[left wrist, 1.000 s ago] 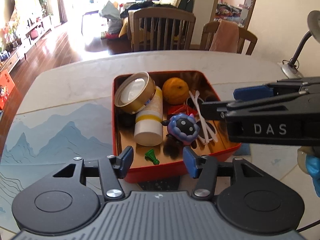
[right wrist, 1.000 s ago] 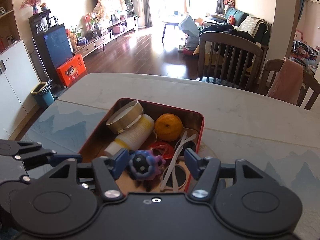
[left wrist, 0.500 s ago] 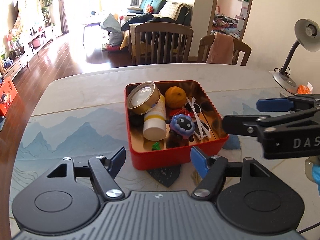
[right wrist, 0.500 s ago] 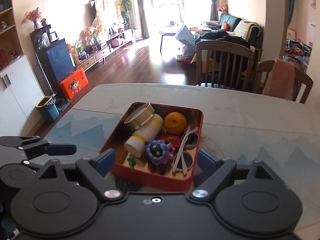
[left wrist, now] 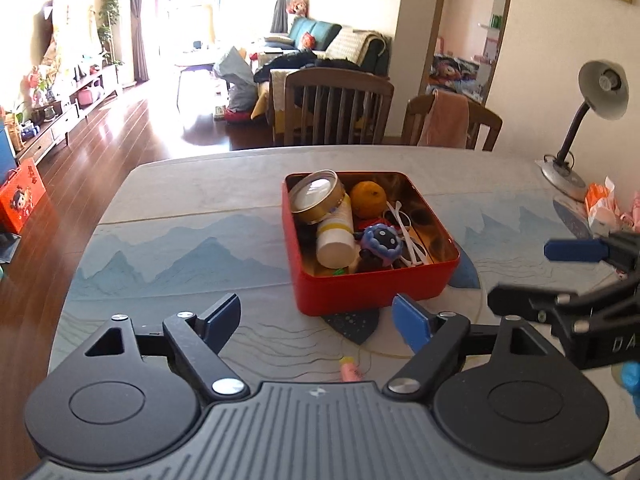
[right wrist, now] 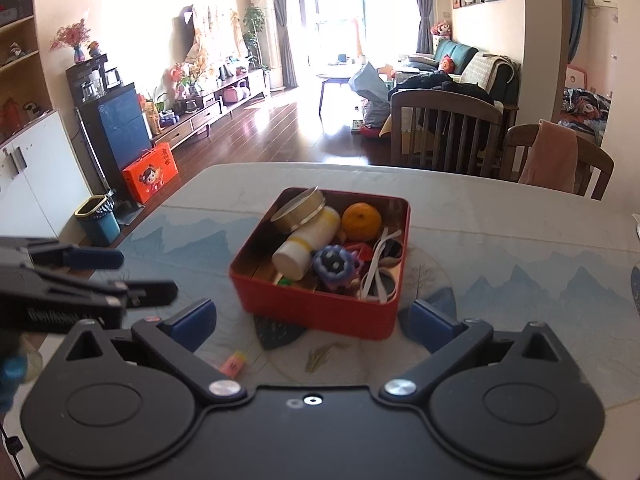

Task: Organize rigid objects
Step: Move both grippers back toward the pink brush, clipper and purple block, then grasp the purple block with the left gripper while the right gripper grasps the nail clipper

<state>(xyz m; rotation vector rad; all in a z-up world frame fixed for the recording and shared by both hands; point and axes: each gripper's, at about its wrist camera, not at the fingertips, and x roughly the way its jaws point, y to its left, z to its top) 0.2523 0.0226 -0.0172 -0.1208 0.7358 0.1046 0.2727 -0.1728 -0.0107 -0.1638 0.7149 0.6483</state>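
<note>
A red tin box (left wrist: pixel 372 292) (right wrist: pixel 320 314) stands on the table mat. It holds a round gold tin (left wrist: pixel 318 196), a white bottle (left wrist: pixel 336 236), an orange (left wrist: pixel 368 199), a blue-purple toy (left wrist: pixel 380 242), white sunglasses (left wrist: pixel 408 240) and a small green piece (left wrist: pixel 339 271). My left gripper (left wrist: pixel 316 318) hangs just short of the box's near wall, its jaws opening with nothing between them. My right gripper (right wrist: pixel 312 320) is likewise in front of the box, jaws opening and empty. A small pink piece (left wrist: pixel 349 368) (right wrist: pixel 233 362) lies on the mat near both grippers.
A desk lamp (left wrist: pixel 592 120) and some packets (left wrist: pixel 600 204) occupy the table's right side. Two wooden chairs (left wrist: pixel 336 104) stand behind the far edge, one with a pink cloth (right wrist: pixel 552 156). The table's left edge drops to the wooden floor.
Both grippers have drawn back from over the box toward the near side of the table, and their jaws have spread wider. The box and its contents have stayed put.
</note>
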